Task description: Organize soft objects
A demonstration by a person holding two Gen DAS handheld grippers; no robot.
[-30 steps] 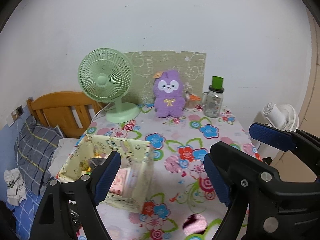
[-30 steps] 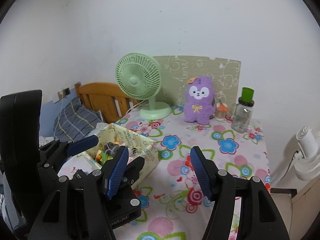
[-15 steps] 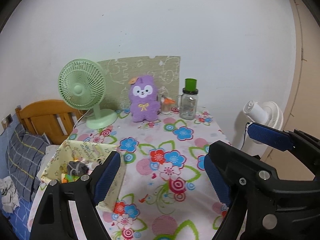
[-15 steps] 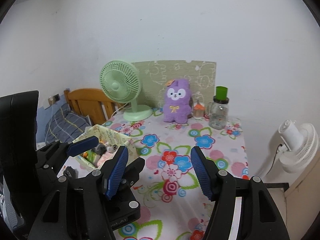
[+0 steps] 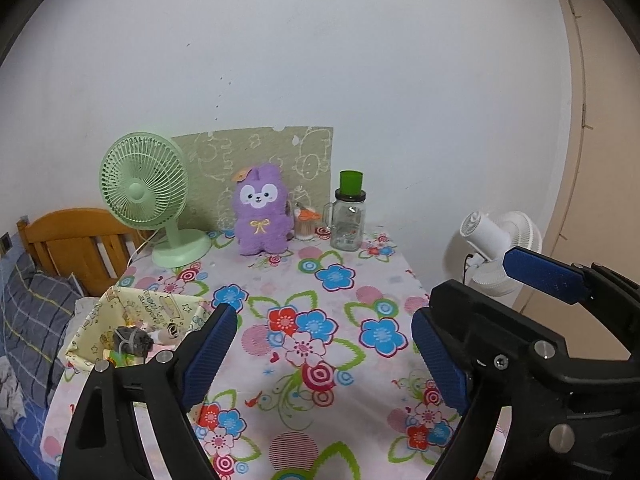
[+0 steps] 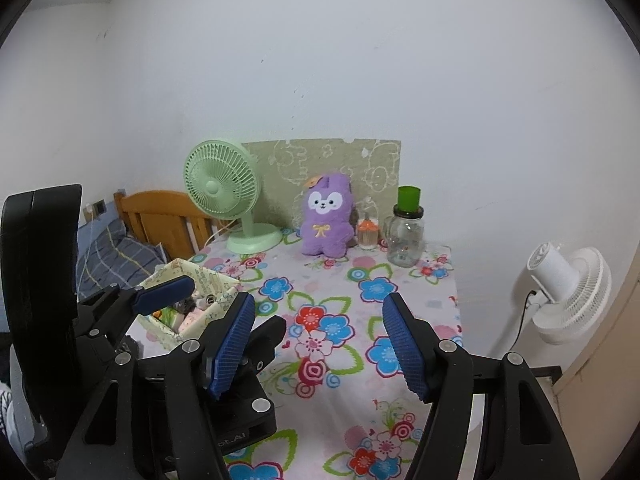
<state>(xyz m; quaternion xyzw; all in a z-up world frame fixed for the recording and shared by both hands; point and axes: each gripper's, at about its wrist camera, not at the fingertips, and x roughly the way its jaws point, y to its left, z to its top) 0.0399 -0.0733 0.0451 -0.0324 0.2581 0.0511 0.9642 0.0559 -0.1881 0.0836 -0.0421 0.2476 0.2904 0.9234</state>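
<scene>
Small soft things already lay in the box (image 5: 120, 300); the plush (image 5: 262, 216) remained on the surface (image 5: 360, 280). Left tongs (image 5: 320, 354) had just been opening, right tongs (image 6: 320, 344) likewise; both were released, empty.

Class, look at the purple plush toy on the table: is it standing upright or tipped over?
Upright: the purple plush toy stands on its feet against the green board.

Purple plush (image 6: 327, 222) beside green fan (image 6: 224, 184)
</scene>
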